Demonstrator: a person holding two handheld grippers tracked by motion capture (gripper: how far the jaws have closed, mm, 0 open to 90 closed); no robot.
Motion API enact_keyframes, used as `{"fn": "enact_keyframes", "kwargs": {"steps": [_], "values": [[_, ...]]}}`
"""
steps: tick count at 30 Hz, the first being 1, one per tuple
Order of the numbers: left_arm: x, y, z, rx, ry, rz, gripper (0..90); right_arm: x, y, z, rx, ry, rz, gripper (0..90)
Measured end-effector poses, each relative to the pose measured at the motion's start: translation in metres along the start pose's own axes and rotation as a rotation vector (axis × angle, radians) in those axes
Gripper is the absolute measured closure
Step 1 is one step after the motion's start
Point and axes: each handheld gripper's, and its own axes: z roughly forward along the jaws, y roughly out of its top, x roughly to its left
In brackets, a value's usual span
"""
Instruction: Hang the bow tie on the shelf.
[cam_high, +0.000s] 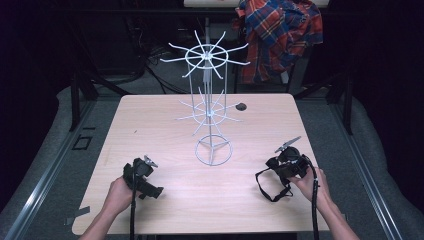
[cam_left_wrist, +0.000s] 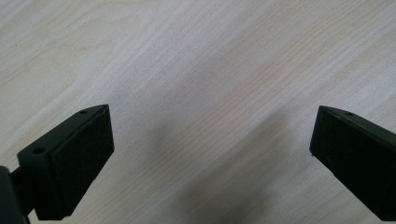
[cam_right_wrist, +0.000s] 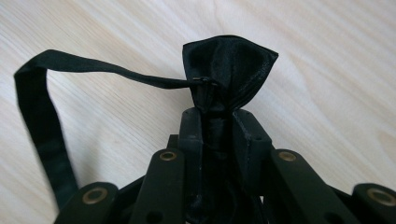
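The black bow tie (cam_right_wrist: 227, 70) sits pinched between the jaws of my right gripper (cam_right_wrist: 219, 119), which have closed tight on its gathered middle; one satin wing fans out past the jaw tips toward twelve o'clock in the right gripper view, and its thin black strap (cam_right_wrist: 44, 112) runs off from a small clasp toward nine o'clock, loops round and drops back toward seven o'clock over the pale wood. In the high view that same bow tie (cam_high: 274, 162) lies low over the table (cam_high: 160, 125) at about four o'clock from the table's middle, with the strap (cam_high: 267, 187) hanging in a loop onto the wood toward six o'clock of my right gripper (cam_high: 286, 161), which my right hand (cam_high: 310, 182) holds from behind. My left gripper (cam_high: 150, 161) is at about eight o'clock from the table's middle, well apart from the tie, held by my left hand (cam_high: 119, 195); in the left gripper view its jaws stand wide apart with nothing between them, bare wood grain beneath. Between my two grippers, toward twelve o'clock, a white wire display rack (cam_high: 210, 100) stands upright on a ring base, with two tiers of spoked hooks. A small dark object (cam_high: 241, 106), too small to tell, lies on the table at two o'clock from the rack's base. Beyond the table's far edge, at one o'clock, a red and blue plaid shirt (cam_high: 280, 35) hangs.
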Motion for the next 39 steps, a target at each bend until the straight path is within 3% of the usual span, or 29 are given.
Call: {"fn": "enact_keyframes", "kwargs": {"steps": [11, 17, 29, 39], "values": [[0.001, 0.000, 0.000, -0.007, -0.017, -0.009, 0.0, -0.001, 0.004, -0.022, -0.096, 0.006, 0.041, 74.8], [0.001, -0.001, -0.004, -0.016, 0.016, -0.006, 0.0, 0.001, 0.005, -0.030, -0.105, -0.003, 0.027, 74.8], [-0.001, -0.002, -0.007, -0.028, 0.027, -0.010, 0.0, 0.000, 0.012, -0.042, -0.168, 0.029, 0.075, 74.8], [-0.002, 0.001, -0.005, -0.031, 0.033, -0.015, 0.0, 0.004, 0.021, -0.052, -0.202, 0.036, 0.066, 74.8]]}}
